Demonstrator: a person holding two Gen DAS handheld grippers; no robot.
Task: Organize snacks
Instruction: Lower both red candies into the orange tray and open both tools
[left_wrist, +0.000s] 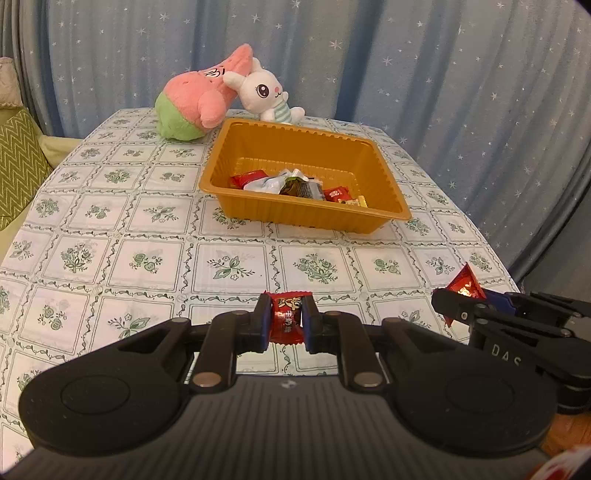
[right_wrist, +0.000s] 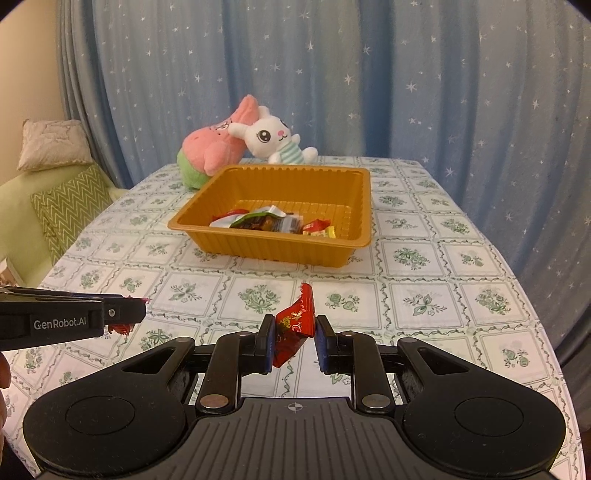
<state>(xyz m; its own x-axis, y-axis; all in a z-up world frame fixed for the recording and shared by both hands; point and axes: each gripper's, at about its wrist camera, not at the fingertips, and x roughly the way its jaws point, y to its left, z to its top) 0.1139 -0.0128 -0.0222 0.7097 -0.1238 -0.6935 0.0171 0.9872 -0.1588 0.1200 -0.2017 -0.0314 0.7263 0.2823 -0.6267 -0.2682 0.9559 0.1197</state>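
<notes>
While both grippers hang above the near part of the table (left_wrist: 110, 236), each is clenched on a sweet. Left gripper (left_wrist: 287, 322): pads pressed on a red wrapped candy (left_wrist: 286, 319), held upright between them. Right gripper (right_wrist: 295, 338): closed on a red foil sweet (right_wrist: 295, 325), tilted, one crimped end pointing up. Orange tray (right_wrist: 221, 243): stands beyond both grippers, well apart from them, on the flowered tablecloth. Several wrapped snacks (right_wrist: 266, 221) lie inside it along its near wall. Pink plush (left_wrist: 199, 99) and white rabbit plush (left_wrist: 264, 94): just behind the tray's far left corner, leaning together. Star-print curtain (right_wrist: 406, 92) hangs behind the tray.
</notes>
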